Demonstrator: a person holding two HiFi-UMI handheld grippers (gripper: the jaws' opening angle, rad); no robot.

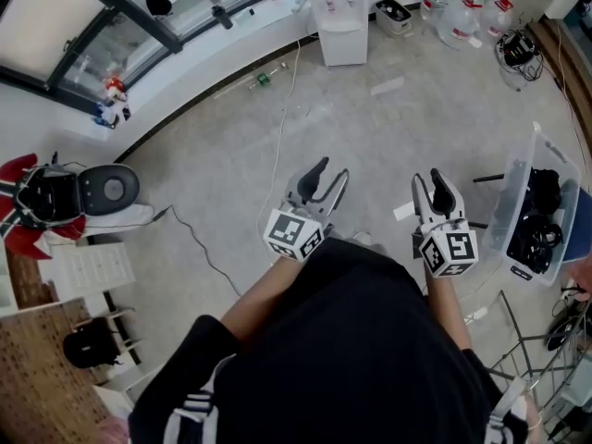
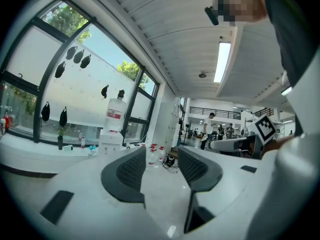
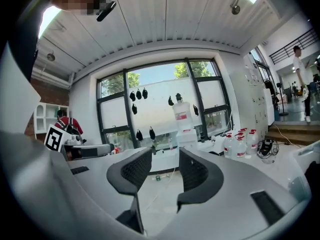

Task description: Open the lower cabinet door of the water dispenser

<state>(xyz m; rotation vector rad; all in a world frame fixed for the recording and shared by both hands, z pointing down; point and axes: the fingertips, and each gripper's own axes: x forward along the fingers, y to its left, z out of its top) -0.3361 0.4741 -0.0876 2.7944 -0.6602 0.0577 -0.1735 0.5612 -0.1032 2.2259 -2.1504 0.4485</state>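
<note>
Across the floor, water dispenser (image 1: 341, 26), its door indistinct, left claw (image 1: 333, 171), right claw (image 1: 428, 178) released

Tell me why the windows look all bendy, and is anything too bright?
Left gripper view: a wide lens curves the window and darkens the corners, and the ceiling light glares white. Right gripper view: same bending, and the bright window turns the hanging things into dark shapes. Head view: the floor is evenly lit, its far edge bowed.
</note>
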